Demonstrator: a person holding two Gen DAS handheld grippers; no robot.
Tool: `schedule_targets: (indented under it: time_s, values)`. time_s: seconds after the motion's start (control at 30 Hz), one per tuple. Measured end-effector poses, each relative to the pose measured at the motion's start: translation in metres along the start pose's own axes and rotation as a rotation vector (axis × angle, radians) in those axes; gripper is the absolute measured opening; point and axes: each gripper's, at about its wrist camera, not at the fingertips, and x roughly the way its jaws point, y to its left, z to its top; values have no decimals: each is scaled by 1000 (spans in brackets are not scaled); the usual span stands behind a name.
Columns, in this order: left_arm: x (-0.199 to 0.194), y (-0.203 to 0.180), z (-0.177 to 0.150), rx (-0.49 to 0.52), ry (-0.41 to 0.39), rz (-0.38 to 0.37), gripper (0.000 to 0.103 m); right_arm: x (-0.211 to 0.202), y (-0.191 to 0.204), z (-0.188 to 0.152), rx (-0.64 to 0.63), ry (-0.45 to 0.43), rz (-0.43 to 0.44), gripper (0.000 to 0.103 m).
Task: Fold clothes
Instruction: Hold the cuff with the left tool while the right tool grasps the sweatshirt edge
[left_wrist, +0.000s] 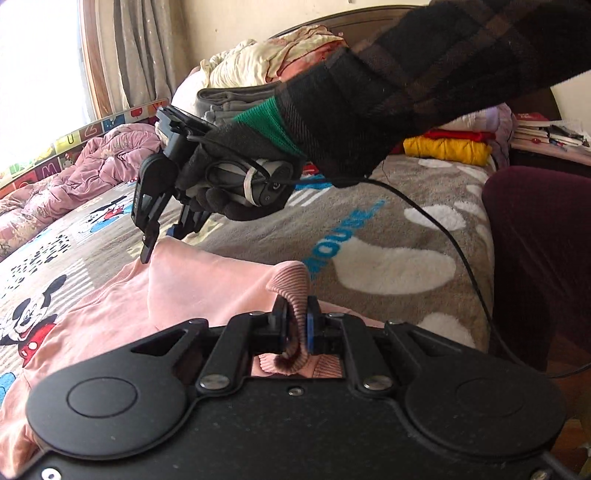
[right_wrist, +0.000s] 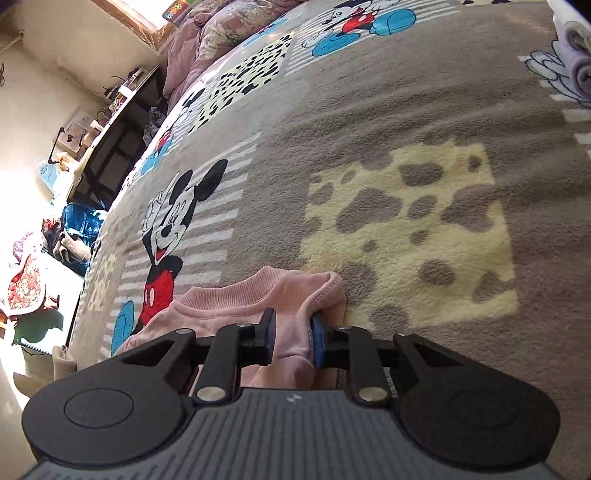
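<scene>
Pink sweatshirt (left_wrist: 192, 291) lies spread on a bed covered by a grey cartoon-mouse blanket (left_wrist: 388, 236), in the near left part of the left wrist view, its body running off toward the near left corner. One fold of the pink cloth is raised along the far edge of the garment. Far back on the bed, a crumpled pink quilt (left_wrist: 92, 166) sits at the far left and a heap of cream and pink bedding (left_wrist: 266, 62) rests against the headboard. A stack of folded clothes, yellow (left_wrist: 447, 147) under red, lies at the far right, well apart from the sweatshirt.

A dark plaid sleeve (left_wrist: 443, 74) reaches in from the upper right, ending in a black-gloved hand (left_wrist: 229, 173) that grips the right gripper (left_wrist: 162, 240). A black cable (left_wrist: 443, 225) trails from that handle down to the right.

The left gripper (left_wrist: 295, 325) has its fingers pressed together on a ribbed pink cuff (left_wrist: 291, 284), which stands up in a loop between them.

In the right wrist view, the right gripper (right_wrist: 291, 332) pinches a bunched part of the sweatshirt (right_wrist: 291, 299) near its ribbed band (right_wrist: 236, 295), the cloth filling the narrow gap between its fingers.
</scene>
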Motion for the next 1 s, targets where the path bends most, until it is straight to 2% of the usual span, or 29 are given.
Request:
schedule_targets:
  time_s: [0.03,0.1,0.17,0.23,0.3,0.37,0.47,0.53,0.6,0.67,0.73,0.77,0.83,0.93,1.0]
  values:
    - [3,-2,0,14,8,0,6,-4,2,-2,-23,-5,-6,25]
    - [6,-5,0,26,18,2,6,-13,5,-5,-68,-16,-18,44]
    - [6,-5,-1,30,21,1,6,-21,9,-8,-114,-27,-31,54]
    - [4,-4,-1,29,24,-3,6,-30,12,-12,-159,-39,-42,54]
    - [2,-4,0,20,23,-26,7,-43,8,-18,-188,-70,-35,47]
    - [-2,-6,0,17,22,-86,18,-43,6,-21,-186,-80,-28,43]
    - [-14,-16,0,35,10,-187,19,-43,1,-24,-183,-96,-18,33]
    - [-26,-15,3,-2,-43,-244,19,-43,-1,-26,-182,-106,-11,27]
    - [-36,-2,7,-94,-122,-249,19,-43,-4,-28,-180,-117,-4,24]
    - [-34,13,7,-186,-156,-209,19,-43,-7,-30,-178,-127,3,22]
    - [-22,24,3,-246,-117,-132,19,-43,-10,-32,-176,-138,10,20]
    - [-9,25,0,-252,-54,-103,19,-43,-11,-33,-175,-143,13,19]
    - [11,15,-8,-177,48,-103,19,-43,-14,-36,-173,-153,20,16]
    - [23,-5,-11,-98,101,-120,19,-36,-15,-33,-178,-148,42,13]
    - [25,-4,-8,-117,95,-137,19,-32,-14,-31,-186,-145,54,12]
